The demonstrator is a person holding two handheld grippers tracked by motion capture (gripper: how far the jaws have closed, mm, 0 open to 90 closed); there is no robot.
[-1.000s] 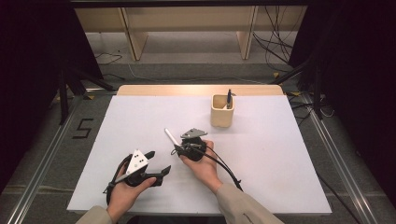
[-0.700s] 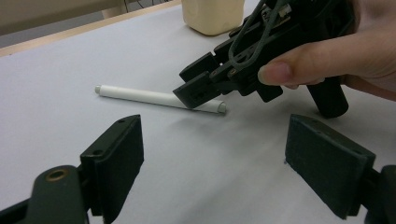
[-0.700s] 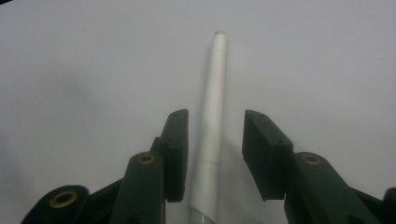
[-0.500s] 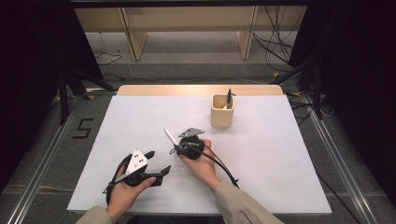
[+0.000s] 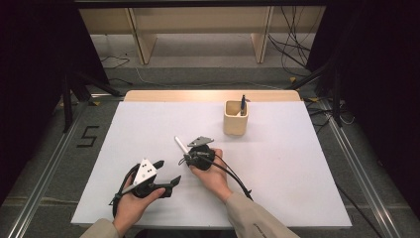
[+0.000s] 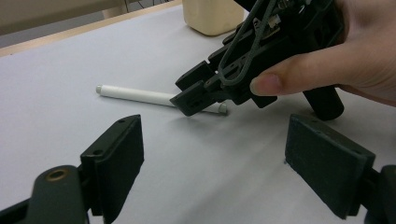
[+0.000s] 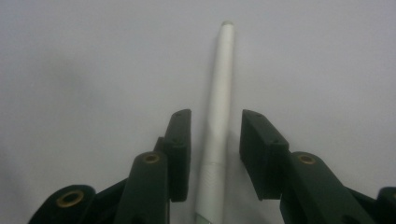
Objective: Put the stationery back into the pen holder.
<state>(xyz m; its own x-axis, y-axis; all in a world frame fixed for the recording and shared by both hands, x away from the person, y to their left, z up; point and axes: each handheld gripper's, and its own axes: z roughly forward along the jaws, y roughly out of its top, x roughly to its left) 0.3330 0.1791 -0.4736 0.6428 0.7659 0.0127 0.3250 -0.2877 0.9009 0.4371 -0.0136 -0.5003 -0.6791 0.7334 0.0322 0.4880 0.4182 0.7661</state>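
While right claw point(image 7: 215, 140) straddles white pen point(image 7: 215, 116) mid-worktop, jaws closing, unpinched | left claw point(image 6: 212, 154) spread, idle | lift, cup point(image 5: 236, 118) drop pending

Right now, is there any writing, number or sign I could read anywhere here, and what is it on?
"5": a dark figure marked on the grey floor left of the white table.
A small line of print on the person's sleeve: too small to read.
Nothing readable on the white pen or the beige cup.
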